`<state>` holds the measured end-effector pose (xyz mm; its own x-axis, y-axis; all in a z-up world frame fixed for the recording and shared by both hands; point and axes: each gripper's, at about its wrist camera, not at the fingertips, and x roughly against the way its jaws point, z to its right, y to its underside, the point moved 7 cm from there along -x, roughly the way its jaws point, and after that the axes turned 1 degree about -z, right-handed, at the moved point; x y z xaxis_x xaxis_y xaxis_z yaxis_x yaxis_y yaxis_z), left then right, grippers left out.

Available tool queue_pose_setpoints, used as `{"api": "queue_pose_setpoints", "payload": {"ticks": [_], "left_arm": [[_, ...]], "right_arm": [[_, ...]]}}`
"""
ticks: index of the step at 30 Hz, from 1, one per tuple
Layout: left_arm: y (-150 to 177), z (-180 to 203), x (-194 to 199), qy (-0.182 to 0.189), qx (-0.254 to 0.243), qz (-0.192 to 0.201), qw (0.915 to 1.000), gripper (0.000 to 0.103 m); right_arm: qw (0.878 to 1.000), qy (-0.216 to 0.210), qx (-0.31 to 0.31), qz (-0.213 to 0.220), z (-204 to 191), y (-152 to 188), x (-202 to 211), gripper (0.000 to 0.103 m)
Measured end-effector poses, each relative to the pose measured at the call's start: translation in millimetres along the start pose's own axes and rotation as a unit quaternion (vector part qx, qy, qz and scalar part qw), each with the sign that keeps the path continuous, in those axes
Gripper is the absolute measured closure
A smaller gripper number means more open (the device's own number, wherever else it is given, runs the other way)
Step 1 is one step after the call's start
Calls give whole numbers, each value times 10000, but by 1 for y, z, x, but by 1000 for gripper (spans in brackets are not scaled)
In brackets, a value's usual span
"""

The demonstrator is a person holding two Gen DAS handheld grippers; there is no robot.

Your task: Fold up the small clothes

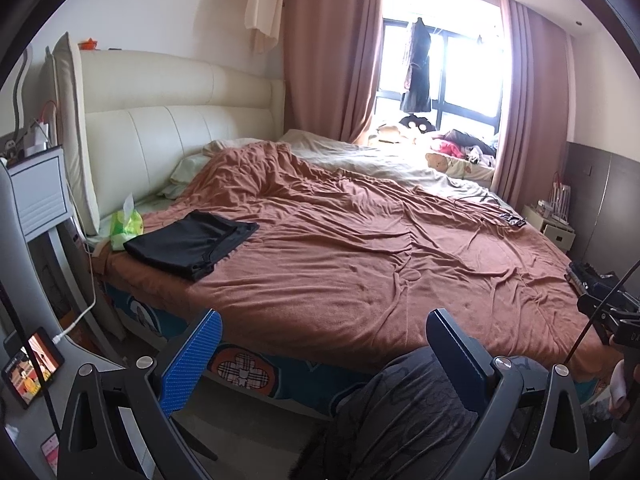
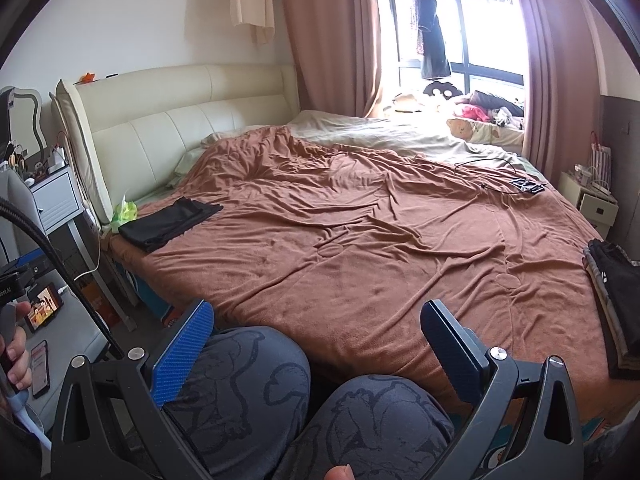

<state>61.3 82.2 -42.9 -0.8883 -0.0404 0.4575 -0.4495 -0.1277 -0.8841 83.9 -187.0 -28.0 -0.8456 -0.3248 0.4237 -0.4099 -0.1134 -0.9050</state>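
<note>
Lying folded at the head-end corner of a rumpled brown bedspread [image 1: 360,248], black shorts [image 1: 192,242] beside tissue pack [image 1: 126,229], both tongs [image 1: 324,344] [image 2: 316,334] released, empty.

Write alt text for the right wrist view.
The open right gripper hovers over the person's knees at the edge of a bed with a brown blanket. Folded black clothes lie far left; a clothes stack sits at the right edge.

You face a bed [image 1: 360,264] under a rumpled brown blanket [image 2: 360,240], cream padded headboard [image 1: 168,120], and pink curtains [image 1: 332,48] framing a bright window [image 2: 480,32].
</note>
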Motion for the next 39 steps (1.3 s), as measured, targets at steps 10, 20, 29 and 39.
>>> {"api": "queue_pose_setpoints", "payload": {"ticks": [10, 20, 29, 39], "left_arm": [[-4, 3, -4, -70, -37, 68, 9999, 0], [-3, 9, -5, -6, -109, 65, 9999, 0], [-3, 9, -2, 15, -97, 66, 9999, 0], [-3, 12, -1, 59, -114, 84, 9999, 0]], "right_arm": [[10000, -20, -78, -17, 6, 3, -4, 0], [9998, -42, -175, -52, 12, 3, -2, 0], [9998, -11, -217, 0, 13, 3, 2, 0], [9996, -8, -275, 25, 16, 4, 4, 0]]}}
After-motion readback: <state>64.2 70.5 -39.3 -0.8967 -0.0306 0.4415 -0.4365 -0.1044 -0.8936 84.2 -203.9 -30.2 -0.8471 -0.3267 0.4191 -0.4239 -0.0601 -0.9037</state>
